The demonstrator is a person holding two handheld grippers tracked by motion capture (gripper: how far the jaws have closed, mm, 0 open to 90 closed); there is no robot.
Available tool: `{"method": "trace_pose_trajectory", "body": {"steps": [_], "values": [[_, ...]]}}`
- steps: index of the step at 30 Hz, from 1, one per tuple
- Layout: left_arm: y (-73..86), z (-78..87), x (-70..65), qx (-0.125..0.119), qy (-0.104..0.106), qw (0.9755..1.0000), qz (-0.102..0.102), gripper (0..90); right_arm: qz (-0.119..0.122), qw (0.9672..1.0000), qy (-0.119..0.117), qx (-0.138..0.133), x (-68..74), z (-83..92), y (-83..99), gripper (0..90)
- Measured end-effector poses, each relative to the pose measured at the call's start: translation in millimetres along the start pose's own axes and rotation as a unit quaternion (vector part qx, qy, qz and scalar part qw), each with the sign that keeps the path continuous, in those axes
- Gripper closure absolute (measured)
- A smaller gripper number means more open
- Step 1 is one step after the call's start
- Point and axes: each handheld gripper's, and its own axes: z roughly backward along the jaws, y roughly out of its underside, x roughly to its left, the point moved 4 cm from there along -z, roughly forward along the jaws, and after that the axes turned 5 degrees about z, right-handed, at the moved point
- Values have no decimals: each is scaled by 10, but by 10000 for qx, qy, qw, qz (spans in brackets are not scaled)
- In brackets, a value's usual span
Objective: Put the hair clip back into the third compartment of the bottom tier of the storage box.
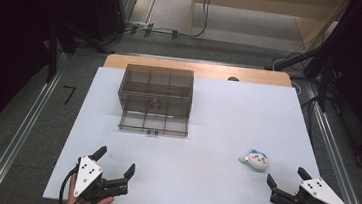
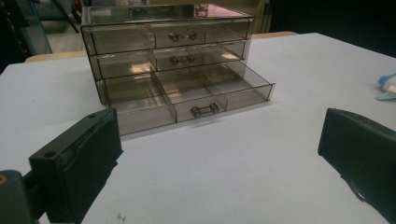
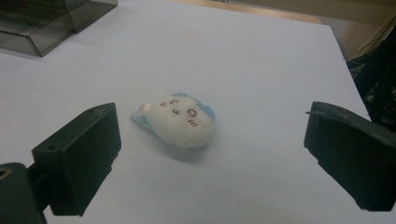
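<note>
A smoky clear drawer cabinet (image 1: pixel 155 93) stands at the back left of the white table top (image 1: pixel 217 125); its bottom drawer (image 2: pixel 196 95) is pulled out and looks empty. A small white and blue plush toy (image 1: pixel 255 160) lies on the table at the right, face up in the right gripper view (image 3: pixel 180 122). My left gripper (image 1: pixel 115 160) rests open near the front left edge, aimed at the cabinet. At the front right my right gripper (image 1: pixel 287 176) stands open, a short way behind the toy, nothing between its jaws.
A wooden strip (image 1: pixel 197 69) shows behind the white top. Metal rails (image 1: pixel 26 127) run along both sides on the floor. Cables (image 1: pixel 166 30) lie on the floor beyond the table. Dark stands (image 1: pixel 323 60) rise at the back right.
</note>
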Motion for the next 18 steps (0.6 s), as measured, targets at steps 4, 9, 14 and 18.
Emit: {"method": "trace_pose_trajectory", "body": {"steps": [4, 9, 14, 18], "values": [[6, -11, -7, 7, 17, 10000, 27, 0, 64, 10000, 11, 68, -12, -25, 6, 24], [21, 2, -5, 50, -15, 10000, 9, 0, 71, 9999, 29, 140, -10, -60, 6, 24], [25, 24, 5, 51, -63, 10000, -44, 0, 145, 9998, -47, 151, 25, -90, -22, 34], [34, 41, 13, 50, -68, 10000, -8, 0, 225, 9996, -77, 146, 45, -108, -60, 34]]}}
